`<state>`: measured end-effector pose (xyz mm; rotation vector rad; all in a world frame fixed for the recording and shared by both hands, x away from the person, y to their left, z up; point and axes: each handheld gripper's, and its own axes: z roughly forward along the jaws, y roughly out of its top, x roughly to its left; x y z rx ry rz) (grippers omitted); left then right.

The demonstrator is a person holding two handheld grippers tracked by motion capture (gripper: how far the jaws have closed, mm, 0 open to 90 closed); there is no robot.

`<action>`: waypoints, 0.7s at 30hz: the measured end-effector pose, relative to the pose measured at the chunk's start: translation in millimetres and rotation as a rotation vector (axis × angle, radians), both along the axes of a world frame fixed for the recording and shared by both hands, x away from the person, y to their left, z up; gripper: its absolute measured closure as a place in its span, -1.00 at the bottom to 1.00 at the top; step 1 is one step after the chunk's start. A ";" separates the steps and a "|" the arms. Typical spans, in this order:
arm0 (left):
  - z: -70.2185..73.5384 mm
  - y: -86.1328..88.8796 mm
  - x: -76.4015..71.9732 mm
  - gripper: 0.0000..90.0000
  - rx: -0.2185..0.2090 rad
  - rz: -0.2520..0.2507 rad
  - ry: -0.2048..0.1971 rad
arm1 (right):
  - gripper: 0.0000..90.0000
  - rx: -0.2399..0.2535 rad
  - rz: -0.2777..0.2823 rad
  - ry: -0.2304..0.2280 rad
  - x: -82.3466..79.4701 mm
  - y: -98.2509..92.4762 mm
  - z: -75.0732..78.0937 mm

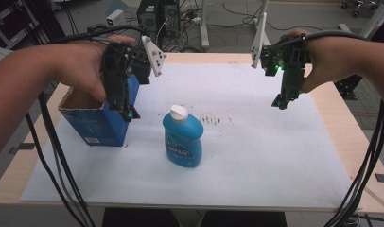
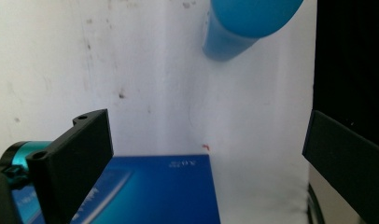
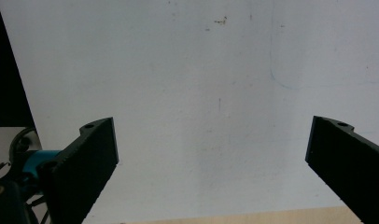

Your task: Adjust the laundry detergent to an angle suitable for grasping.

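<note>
Partly cropped: blue bottle [image 2: 246, 23].

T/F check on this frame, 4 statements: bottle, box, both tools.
1. The blue bottle stands upright on the white sheet. True.
2. The left tool is clamped on the bottle. False: its jaws stand open with nothing between them, beside the blue box.
3. The bottle has a red cap. False: the cap is white.
4. The right tool is open over bare sheet. True.
</note>
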<state>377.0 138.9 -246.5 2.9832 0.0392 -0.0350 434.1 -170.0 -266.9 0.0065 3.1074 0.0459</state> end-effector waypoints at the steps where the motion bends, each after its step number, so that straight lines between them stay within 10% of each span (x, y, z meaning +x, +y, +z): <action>1: -0.1 0.7 1.4 -0.96 0.010 0.015 0.012 | -0.96 0.001 0.004 -0.001 -0.8 0.2 0.3; 21: -6.9 1.1 16.2 -0.96 0.119 0.110 0.043 | -0.96 0.004 -0.001 0.010 -1.2 -9.7 2.8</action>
